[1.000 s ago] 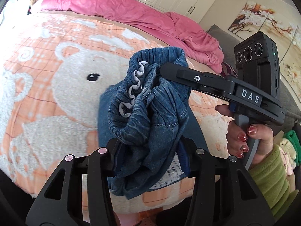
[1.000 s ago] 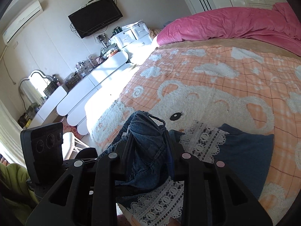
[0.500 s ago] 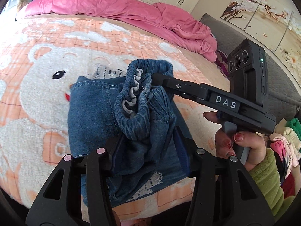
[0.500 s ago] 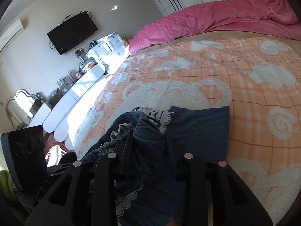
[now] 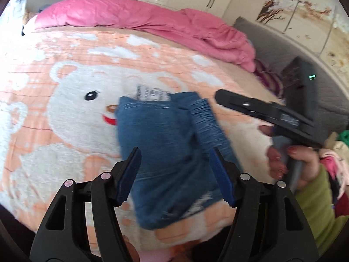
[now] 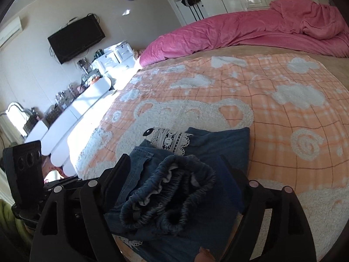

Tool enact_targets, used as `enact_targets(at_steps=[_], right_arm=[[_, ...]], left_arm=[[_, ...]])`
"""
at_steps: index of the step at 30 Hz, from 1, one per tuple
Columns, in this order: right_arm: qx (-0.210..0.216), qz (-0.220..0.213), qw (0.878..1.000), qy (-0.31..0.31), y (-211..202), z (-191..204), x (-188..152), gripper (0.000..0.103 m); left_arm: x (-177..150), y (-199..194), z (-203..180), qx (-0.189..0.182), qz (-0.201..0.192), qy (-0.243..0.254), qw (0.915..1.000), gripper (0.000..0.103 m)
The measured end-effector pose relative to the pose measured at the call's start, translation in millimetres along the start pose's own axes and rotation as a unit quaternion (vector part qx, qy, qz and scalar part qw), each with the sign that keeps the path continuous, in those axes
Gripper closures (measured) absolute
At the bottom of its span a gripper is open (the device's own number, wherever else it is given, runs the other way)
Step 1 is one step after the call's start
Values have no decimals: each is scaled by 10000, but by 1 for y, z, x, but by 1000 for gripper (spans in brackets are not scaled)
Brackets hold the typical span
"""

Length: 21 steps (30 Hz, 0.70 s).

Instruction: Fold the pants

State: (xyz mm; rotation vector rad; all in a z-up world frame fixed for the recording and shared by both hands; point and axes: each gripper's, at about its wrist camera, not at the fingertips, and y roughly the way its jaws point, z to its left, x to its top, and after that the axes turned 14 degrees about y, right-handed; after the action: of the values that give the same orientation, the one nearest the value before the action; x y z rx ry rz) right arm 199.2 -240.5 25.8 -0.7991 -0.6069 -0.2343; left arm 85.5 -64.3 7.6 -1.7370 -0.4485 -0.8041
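- Both grippers are letting go: a second ago each was clamped on the bunched waistband held up off the bed; now the denim pants lie on the bear blanket as a compact folded stack.
- Left gripper: jaws opening, blue pads clear of the cloth on both sides; the pants lie beyond and below the gap, nothing pinched.
- Right gripper: jaws opening wide; the gathered elastic waistband sits loose between the fingers, no pad pressing on it as far as I can see.
- In the left wrist view the right gripper points in from the right with its tip just off the stack's far corner, and the hand is on its handle.
- Judgement: last fold is laid down and this is the release, so the task looks near done. The waistband is still puckered on top, not flat, and may want a press or tidy.
- White lace trim pokes out at the far edge of the stack.
- Stack is close to the near edge of the bed, so a snag on pull-back could drag it off.
- Around: pink duvet heaped at the far end, well apart; wall TV and white dressers off the bed's side; clothes pile beyond the hand. Nothing blocks either gripper.
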Motion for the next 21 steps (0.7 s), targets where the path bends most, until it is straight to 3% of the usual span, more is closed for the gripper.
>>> enact_targets(at_steps=[4,6,11,18,21], right_arm=[[-1069,410,9929,-318,22,-4,-16,22],[-1295,587,9896,-207,26,-23,-25,21],[-1318,588,9895,115,23,-38,-33,16],[-741,-155,9969,-215,-29,-3,-40,15],[-557,-202,9961,-654,-45,22,-57,15]], left_arm=[[-10,20,-6,158,359,165,9991,52],[-11,21,-10,151,381,298,9987,52],[-13,27,-10,31,379,257,9989,52],[-5,-4,13,-149,86,40,9998,44],[5,-9,34,-150,149,-68,9998,43]])
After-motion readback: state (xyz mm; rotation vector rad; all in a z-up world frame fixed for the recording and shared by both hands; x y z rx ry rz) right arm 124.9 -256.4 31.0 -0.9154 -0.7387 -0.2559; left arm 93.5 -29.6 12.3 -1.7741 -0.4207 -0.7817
